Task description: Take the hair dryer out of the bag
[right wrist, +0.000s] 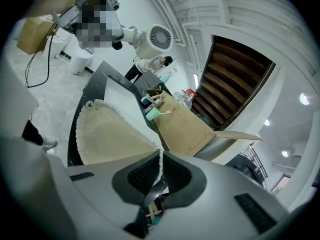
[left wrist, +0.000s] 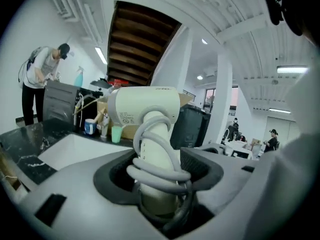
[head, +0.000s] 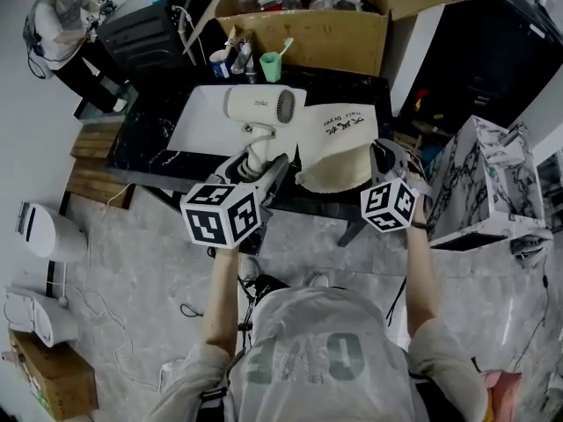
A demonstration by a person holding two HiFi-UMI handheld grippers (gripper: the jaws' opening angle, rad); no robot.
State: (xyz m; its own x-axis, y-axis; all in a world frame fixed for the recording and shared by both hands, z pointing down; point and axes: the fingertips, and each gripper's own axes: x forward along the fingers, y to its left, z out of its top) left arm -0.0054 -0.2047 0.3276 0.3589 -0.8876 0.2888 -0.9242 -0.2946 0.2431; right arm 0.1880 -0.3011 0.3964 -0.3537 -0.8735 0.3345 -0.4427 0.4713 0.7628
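In the head view the hair dryer (head: 259,105) is already clear of the cream bag (head: 339,152). The left gripper (head: 264,167) holds it up over the dark marble tabletop (head: 145,152), so only setting it down seems left. The left gripper view shows the jaws set wide and clamped on the cord-wrapped handle, with a timber staircase (left wrist: 140,44) overhead. In the right gripper view the right gripper (right wrist: 159,159) is nearly closed, pinching the edge of the limp bag lying on the tabletop.
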